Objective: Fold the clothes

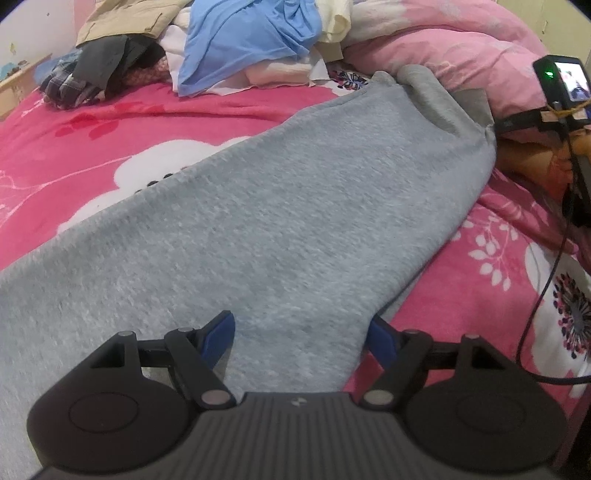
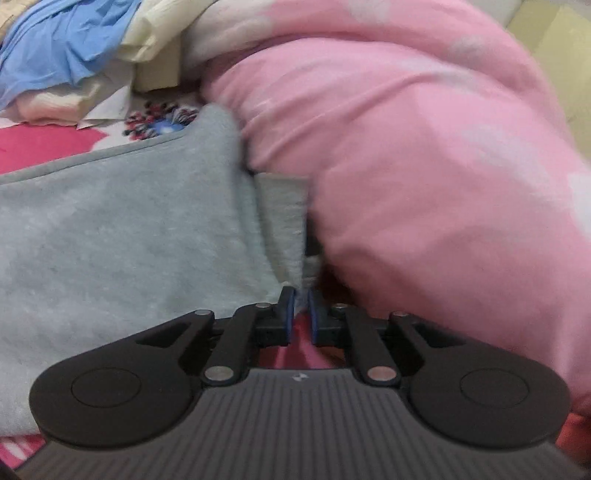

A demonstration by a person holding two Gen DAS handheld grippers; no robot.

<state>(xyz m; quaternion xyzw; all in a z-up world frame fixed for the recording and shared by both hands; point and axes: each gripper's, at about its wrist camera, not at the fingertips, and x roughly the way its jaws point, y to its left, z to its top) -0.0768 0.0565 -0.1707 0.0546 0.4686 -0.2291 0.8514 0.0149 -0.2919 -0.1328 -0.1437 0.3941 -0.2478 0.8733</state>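
Note:
A grey fleece garment [image 1: 258,221] lies stretched across the pink bedspread [image 1: 74,147], running from near left to far right. My left gripper [image 1: 301,339] hovers open over its near end, blue pads wide apart with grey cloth between and below them. In the right wrist view the same grey garment [image 2: 110,229] fills the left side. My right gripper [image 2: 301,306] is shut on a thin fold at the garment's far corner, right beside the pink quilt. The right gripper's body [image 1: 561,96] shows at the far right of the left wrist view.
A heap of clothes lies at the back: a blue garment [image 1: 243,44], a tan one [image 1: 125,22], dark and plaid pieces [image 1: 92,74]. A bulky pink quilt [image 2: 424,166] crowds the right. A black cable [image 1: 543,295] hangs over the bed's right side.

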